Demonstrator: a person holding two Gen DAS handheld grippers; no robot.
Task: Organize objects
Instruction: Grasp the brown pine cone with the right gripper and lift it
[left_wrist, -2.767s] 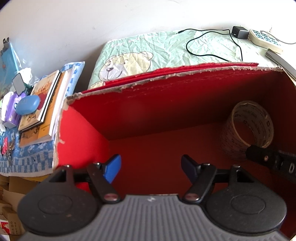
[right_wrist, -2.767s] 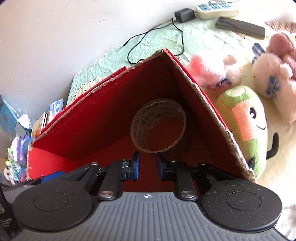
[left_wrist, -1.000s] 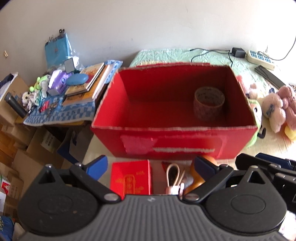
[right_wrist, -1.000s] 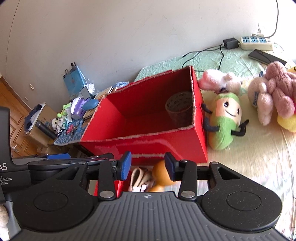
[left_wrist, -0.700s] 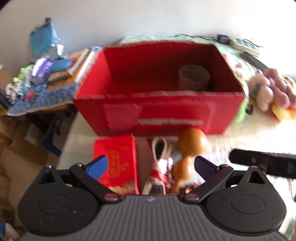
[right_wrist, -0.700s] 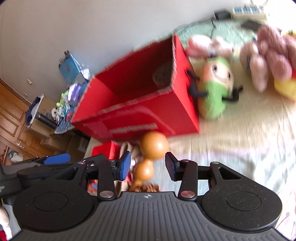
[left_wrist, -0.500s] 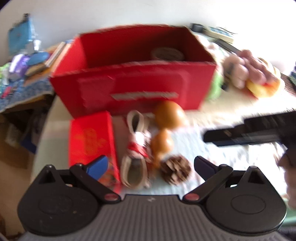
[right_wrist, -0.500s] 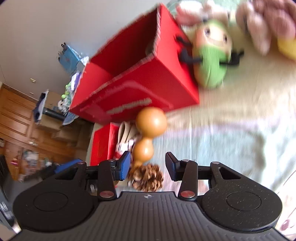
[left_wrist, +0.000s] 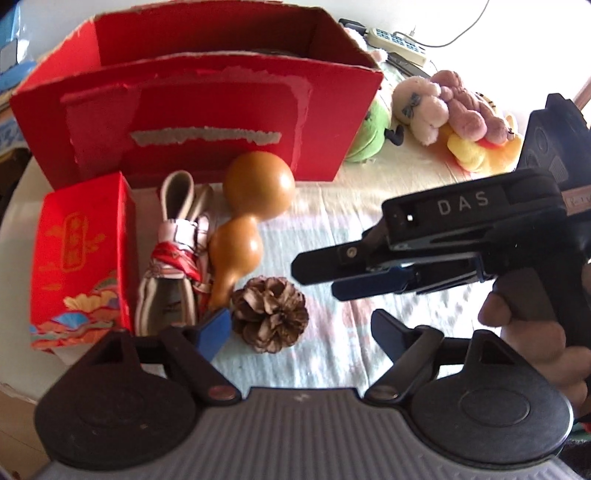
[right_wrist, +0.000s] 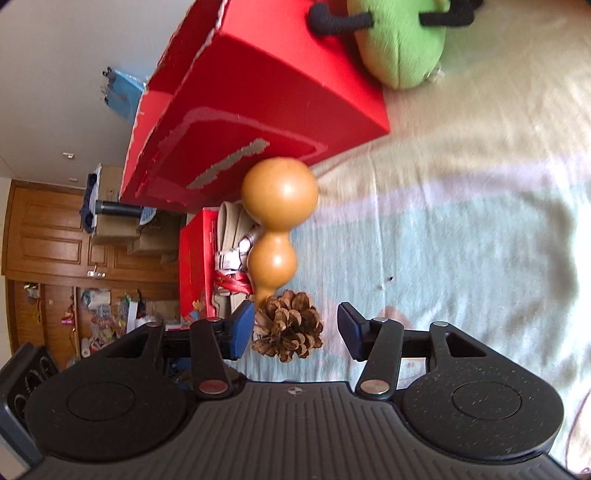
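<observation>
Pinecone (left_wrist: 271, 319) on the bed (left_wrist: 332, 236), that is where both tools point. The left tool (left_wrist: 301, 328) hangs over it with its jaws spread wide and drawing in, the blue pad (left_wrist: 214, 332) just beside the pinecone's left side, nothing pressed between them. The right tool (right_wrist: 295, 332) comes in from the side, its jaws spreading, the pinecone (right_wrist: 288, 325) sitting between them and close against the left pad; I cannot tell whether that pad touches it. In the left view the right tool (left_wrist: 317, 275) shows as a black body marked DAS, with a hand (left_wrist: 532, 339) wrapped round its grip. Just past the pinecone lies an orange gourd (left_wrist: 251, 206), narrow end toward the pinecone, fat end near the big red box (left_wrist: 207, 107). Left of the gourd lies a folded umbrella (left_wrist: 173, 258) with a beige strap loop, and left of that stands a small red carton (left_wrist: 81, 258) near the bed's edge. The big red box stands open-topped behind all of these. To its right, a green plush toy (left_wrist: 369, 129) leans against the box's end, and more stuffed animals (left_wrist: 450, 110) are piled farther toward the far side of the bed, with a power strip (left_wrist: 399, 40) behind them.
</observation>
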